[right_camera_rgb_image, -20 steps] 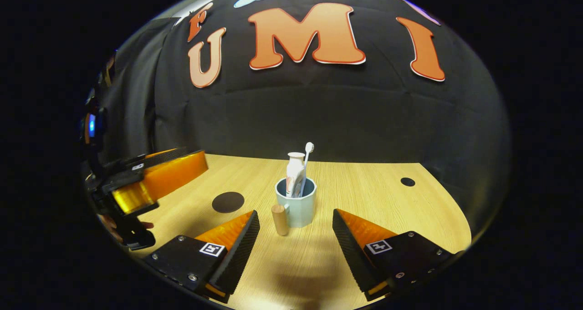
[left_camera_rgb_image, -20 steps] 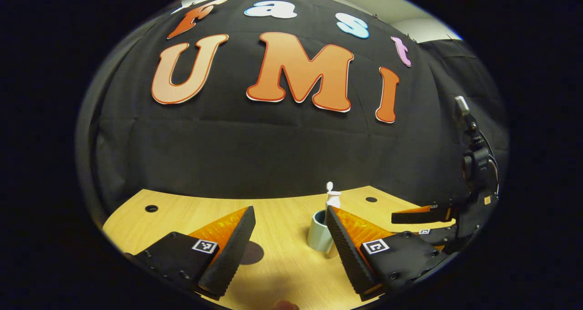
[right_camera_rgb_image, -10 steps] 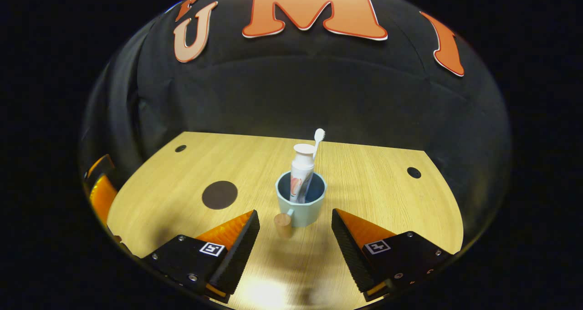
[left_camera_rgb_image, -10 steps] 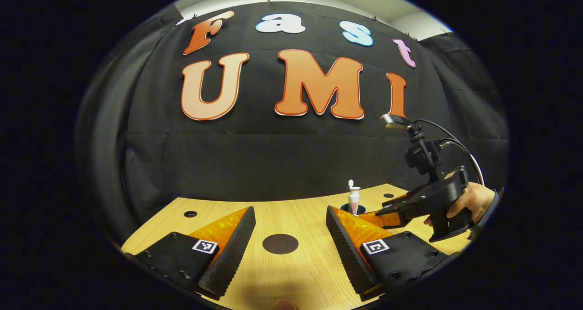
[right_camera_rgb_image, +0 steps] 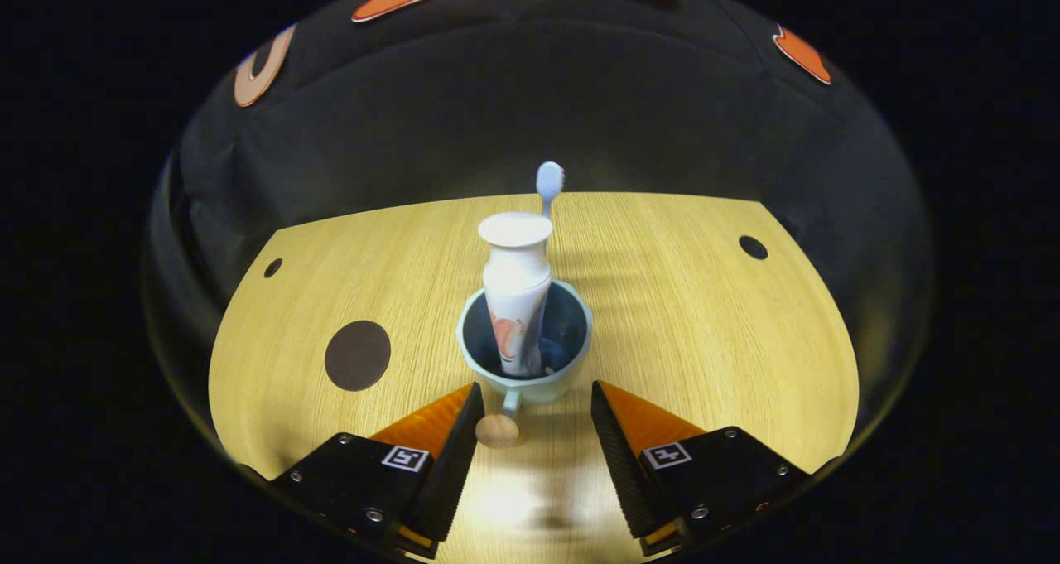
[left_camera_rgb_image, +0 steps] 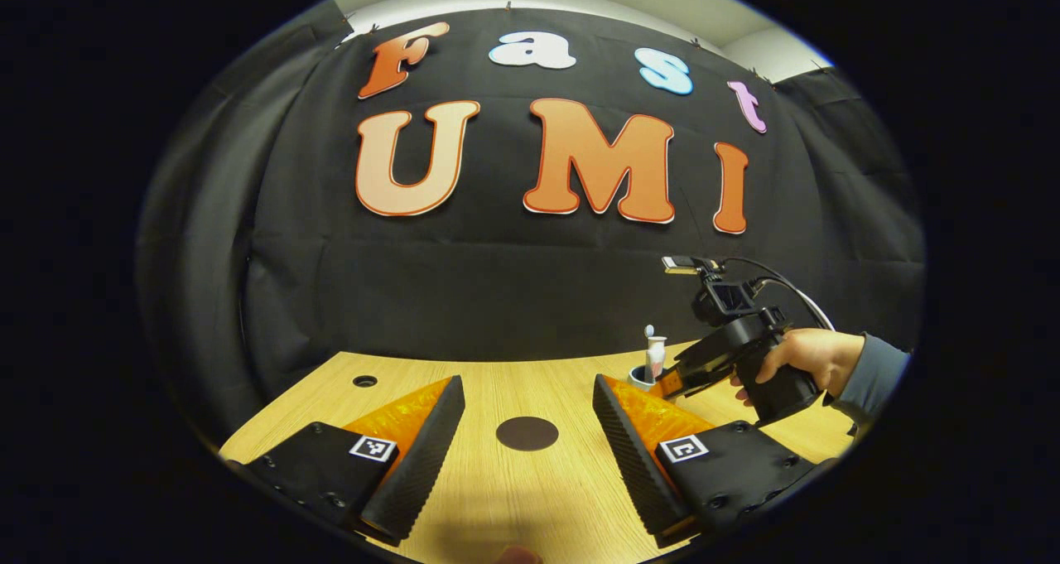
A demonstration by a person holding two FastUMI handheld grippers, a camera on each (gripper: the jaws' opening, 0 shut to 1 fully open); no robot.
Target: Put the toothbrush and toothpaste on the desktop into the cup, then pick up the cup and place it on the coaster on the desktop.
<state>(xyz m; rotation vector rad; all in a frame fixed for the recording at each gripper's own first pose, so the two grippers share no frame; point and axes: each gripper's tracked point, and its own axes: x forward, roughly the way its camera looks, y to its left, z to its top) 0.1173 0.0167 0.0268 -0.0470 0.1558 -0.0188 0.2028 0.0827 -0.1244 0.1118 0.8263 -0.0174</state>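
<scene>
A pale blue-green cup (right_camera_rgb_image: 525, 357) stands on the wooden desktop (right_camera_rgb_image: 704, 324) with a white toothpaste tube (right_camera_rgb_image: 515, 291) and a white toothbrush (right_camera_rgb_image: 548, 181) upright inside it. Its wooden handle knob (right_camera_rgb_image: 497, 430) points toward the camera. My right gripper (right_camera_rgb_image: 534, 431) is open, tilted down over the cup, with the knob just inside its left finger. A dark round coaster (right_camera_rgb_image: 357, 354) lies left of the cup. In the left gripper view my left gripper (left_camera_rgb_image: 530, 444) is open above the coaster (left_camera_rgb_image: 527, 433); the cup (left_camera_rgb_image: 639, 375) with the tube (left_camera_rgb_image: 655, 357) sits far right, under the other gripper (left_camera_rgb_image: 737, 361).
A person's hand (left_camera_rgb_image: 807, 357) and sleeve hold the far gripper in the left gripper view. Small round holes (right_camera_rgb_image: 753, 247) (right_camera_rgb_image: 272, 267) mark the desktop near its back corners. Black cloth closes off the booth behind the desktop.
My right gripper has moved forward and tipped down over the cup, which now looks larger and closer. My left gripper has drawn back and turned left, bringing the coaster between its fingers.
</scene>
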